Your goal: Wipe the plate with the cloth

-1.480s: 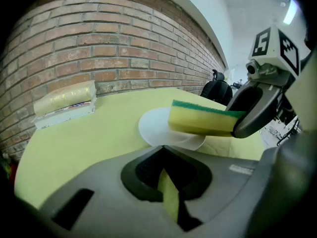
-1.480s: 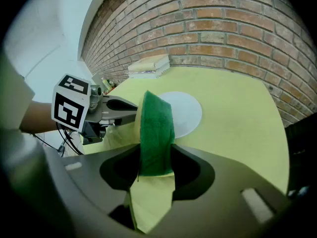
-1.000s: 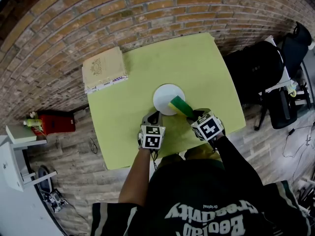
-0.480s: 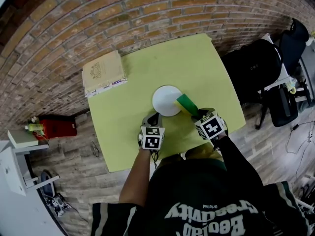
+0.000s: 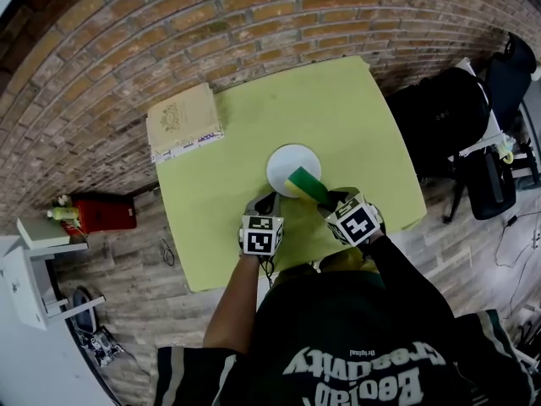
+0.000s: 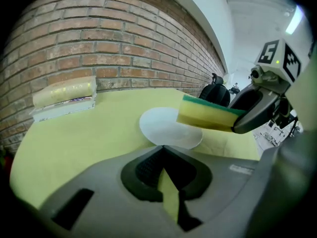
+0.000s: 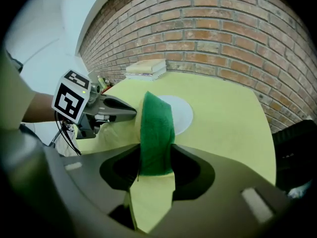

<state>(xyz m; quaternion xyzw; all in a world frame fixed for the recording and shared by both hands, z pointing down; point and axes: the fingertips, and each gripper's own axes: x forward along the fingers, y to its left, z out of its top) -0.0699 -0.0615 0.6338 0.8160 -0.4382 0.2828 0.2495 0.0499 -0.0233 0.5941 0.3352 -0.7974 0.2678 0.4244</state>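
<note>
A white plate (image 5: 292, 169) lies on the yellow-green table (image 5: 338, 108). My right gripper (image 5: 331, 201) is shut on a yellow sponge with a green scouring side (image 5: 306, 184), which reaches over the plate's near right edge. The right gripper view shows the sponge (image 7: 156, 128) clamped edge-up between the jaws (image 7: 156, 150), with the plate (image 7: 182, 114) beyond it. My left gripper (image 5: 264, 202) is shut, its tips at the plate's near rim; I cannot tell whether it pinches the rim. In the left gripper view the sponge (image 6: 205, 115) hangs just over the plate (image 6: 161, 125).
A cream box or book (image 5: 183, 121) lies at the table's far left corner. A brick wall (image 5: 211, 24) runs behind the table. Black bags and a chair (image 5: 439, 117) stand to the right. A red item (image 5: 101, 212) sits on the floor at left.
The right gripper swung the sponge rightwards off the plate's edge, then brought it back over the plate's near right edge. The left gripper stayed put.
</note>
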